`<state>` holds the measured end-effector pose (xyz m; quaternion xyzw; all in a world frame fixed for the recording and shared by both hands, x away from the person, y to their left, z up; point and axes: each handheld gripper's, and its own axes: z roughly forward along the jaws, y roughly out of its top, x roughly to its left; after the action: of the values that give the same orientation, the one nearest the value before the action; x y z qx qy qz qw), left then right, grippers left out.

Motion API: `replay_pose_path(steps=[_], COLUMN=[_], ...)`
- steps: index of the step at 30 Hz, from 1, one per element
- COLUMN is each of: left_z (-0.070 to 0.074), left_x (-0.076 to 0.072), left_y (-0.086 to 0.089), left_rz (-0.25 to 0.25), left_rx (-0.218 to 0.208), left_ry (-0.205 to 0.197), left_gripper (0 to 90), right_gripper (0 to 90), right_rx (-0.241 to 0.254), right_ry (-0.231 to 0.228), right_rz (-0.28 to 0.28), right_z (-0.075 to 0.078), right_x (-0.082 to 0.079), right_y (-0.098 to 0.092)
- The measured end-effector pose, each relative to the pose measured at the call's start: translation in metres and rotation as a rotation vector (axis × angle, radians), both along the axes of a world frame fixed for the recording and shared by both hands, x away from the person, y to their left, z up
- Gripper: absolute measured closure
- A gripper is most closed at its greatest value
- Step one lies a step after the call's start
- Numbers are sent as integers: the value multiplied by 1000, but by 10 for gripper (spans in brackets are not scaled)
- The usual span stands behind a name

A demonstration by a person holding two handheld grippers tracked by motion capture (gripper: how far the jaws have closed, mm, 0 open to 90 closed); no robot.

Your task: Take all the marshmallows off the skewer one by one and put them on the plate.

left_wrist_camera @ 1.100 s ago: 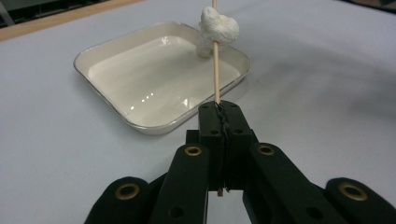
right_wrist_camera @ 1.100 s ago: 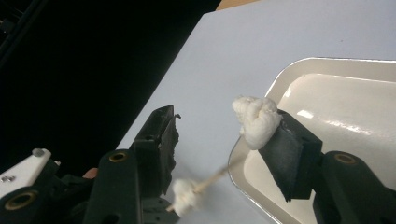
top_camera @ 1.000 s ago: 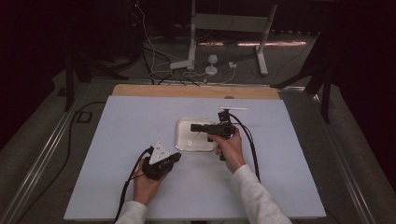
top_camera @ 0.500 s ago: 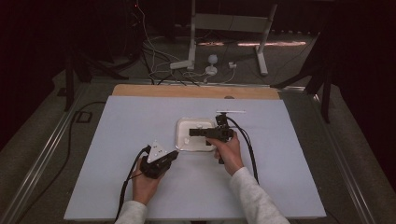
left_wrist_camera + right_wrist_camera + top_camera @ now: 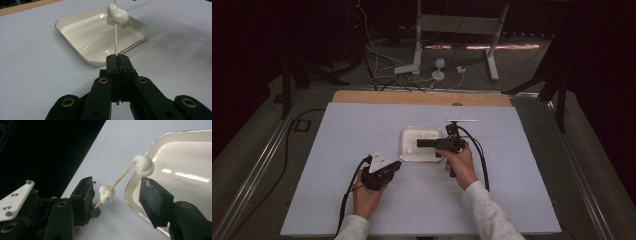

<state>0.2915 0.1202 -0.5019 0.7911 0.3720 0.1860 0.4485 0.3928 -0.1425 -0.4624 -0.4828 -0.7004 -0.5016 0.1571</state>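
Little has changed over the last second: both hands hold their places. The left tongs (image 5: 117, 58) stay pressed together on the skewer (image 5: 122, 176), which slants up toward 1 o'clock over the edge of the tray (image 5: 85, 35) on the table (image 5: 337, 150). The right tongs (image 5: 117, 185) stay half spread and pinch nothing, with the lower marshmallow (image 5: 107, 194) between them and the tip one (image 5: 143, 165) beyond. We judge this a pause to line up before the right tongs close on the lower marshmallow.

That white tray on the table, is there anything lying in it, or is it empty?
Empty, as far as shown. The tray shows only a bare glossy bottom; both marshmallows sit on the skewer above it.
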Motion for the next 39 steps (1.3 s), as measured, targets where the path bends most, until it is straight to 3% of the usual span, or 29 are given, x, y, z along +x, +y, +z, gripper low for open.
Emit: replay_pose_path(steps=[11, 13, 17, 22, 31, 34, 39], left_z=[-2, -3, -3, -3, -6, -6, -4], left_x=[2, 3, 2, 2, 1, 1, 1], left_y=[0, -1, -3, -3, -4, -3, 0], left_rz=[10, 3, -21, -41, -72, -64, -44], left_rx=[8, 8, 1, -5, 23, 29, 9], left_ry=[24, 37, 49, 67, 113, 117, 106], left_gripper=[900, 900, 900, 899, 898, 898, 897], right_gripper=[426, 428, 430, 430, 438, 441, 439], right_rx=[21, 49, 47, 13, 31, 43, 11], right_ry=[0, 9, 14, 37, 60, 64, 72], right_rz=[32, 41, 50, 36, -16, -32, -13], right_z=[0, -1, -3, -12, -21, -21, -21], right_x=[-5, -6, -4, 3, 12, 14, 13], right_y=[1, 1, 3, 4, 3, 1, 0])
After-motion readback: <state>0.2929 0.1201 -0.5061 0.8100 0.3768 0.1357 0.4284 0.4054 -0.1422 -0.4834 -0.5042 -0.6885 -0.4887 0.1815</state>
